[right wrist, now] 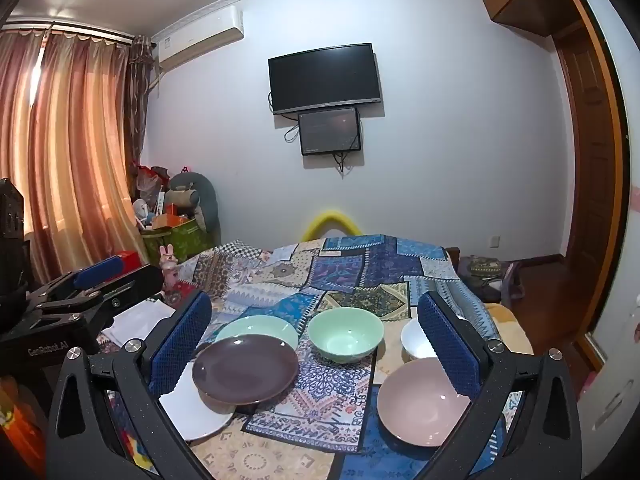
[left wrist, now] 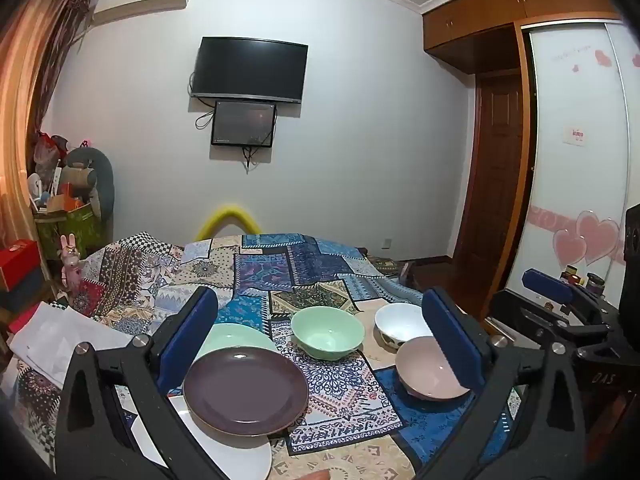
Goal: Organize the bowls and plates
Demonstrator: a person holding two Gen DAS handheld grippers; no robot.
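Patchwork-cloth table (left wrist: 320,264), crockery unsorted; both grippers empty, jaws spread wide.
Left wrist view: left gripper (left wrist: 320,340) hovers above purple plate (left wrist: 245,390), which overlaps the white plate (left wrist: 240,460); right wrist view: right gripper (right wrist: 314,348) hovers before pink bowl (right wrist: 420,402), green bowl (right wrist: 346,334); step judged: pre-grasp; next move likely requires a rim grip.

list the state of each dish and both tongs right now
purple plate: overlapping the green and white plates
green plate: flat, partly covered
white plate: flat, partly covered
green bowl: upright, empty
white bowl: upright, empty
pink bowl: upright, empty
left tongs: open, holding nothing
right tongs: open, holding nothing
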